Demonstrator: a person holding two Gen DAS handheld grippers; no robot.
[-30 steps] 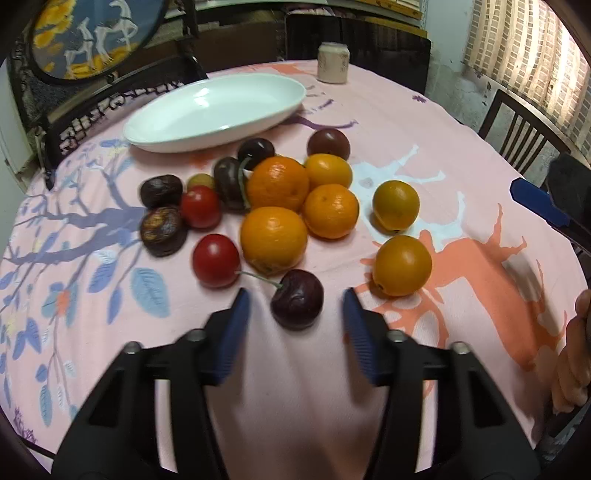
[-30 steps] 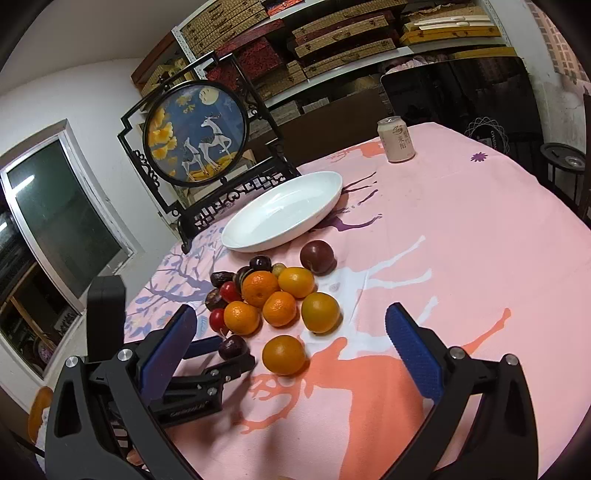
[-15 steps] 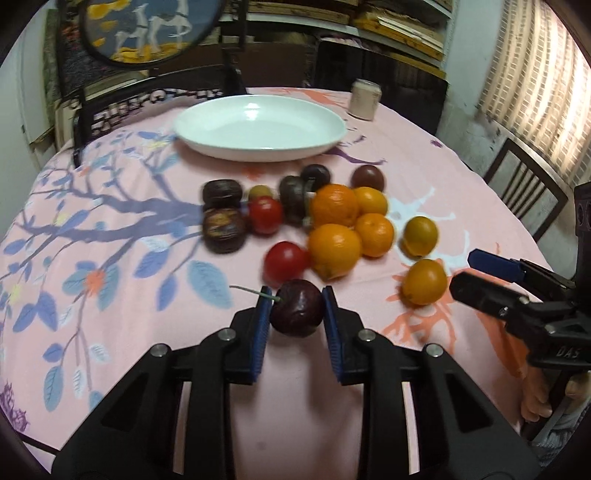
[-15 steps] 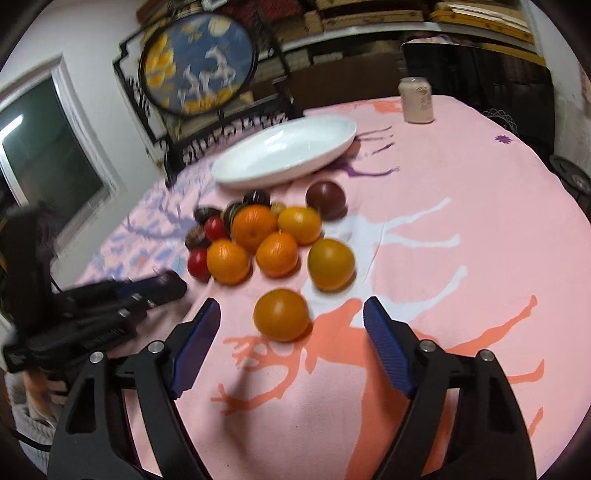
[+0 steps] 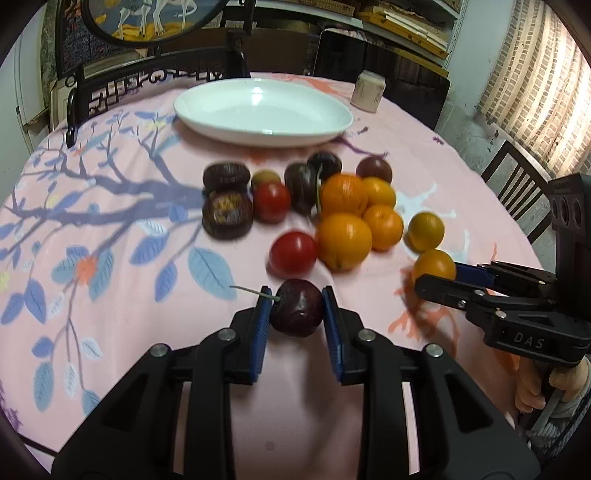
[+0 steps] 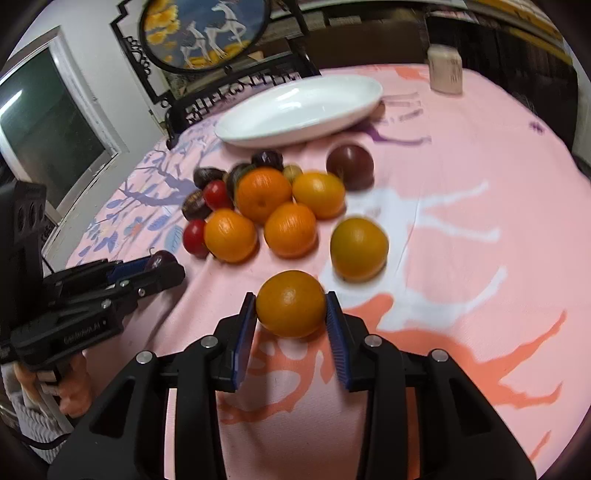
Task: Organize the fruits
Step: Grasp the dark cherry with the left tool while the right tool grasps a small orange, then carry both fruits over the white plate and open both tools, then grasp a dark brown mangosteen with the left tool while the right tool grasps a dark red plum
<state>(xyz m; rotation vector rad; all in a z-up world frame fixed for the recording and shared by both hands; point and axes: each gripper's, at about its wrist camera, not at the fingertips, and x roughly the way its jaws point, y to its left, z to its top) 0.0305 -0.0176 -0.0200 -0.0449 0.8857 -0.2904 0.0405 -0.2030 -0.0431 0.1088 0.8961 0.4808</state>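
My left gripper (image 5: 295, 295) is shut on a dark red cherry (image 5: 296, 313) with a stem, at the near side of the fruit pile. In the right wrist view my right gripper (image 6: 291, 299) has its jaws closing on a lone orange (image 6: 291, 303), and both blue pads touch its sides. The same orange (image 5: 433, 265) shows at the right gripper's tips in the left wrist view. Beyond lie several oranges (image 5: 343, 240), red tomatoes (image 5: 293, 254) and dark fruits (image 5: 227, 219) on the pink tablecloth. A white oval plate (image 5: 258, 138) sits empty behind them.
A pale can (image 5: 367, 91) stands at the table's far edge, right of the plate. A dark chair with a round painted panel (image 6: 203, 33) is behind the table, and another chair (image 5: 517, 188) is on the right. A hand (image 5: 528, 387) holds the right gripper's handle.
The left gripper closed on the dark cherry and holds it. The right gripper came down over the lone orange and its wide jaws narrowed onto it.
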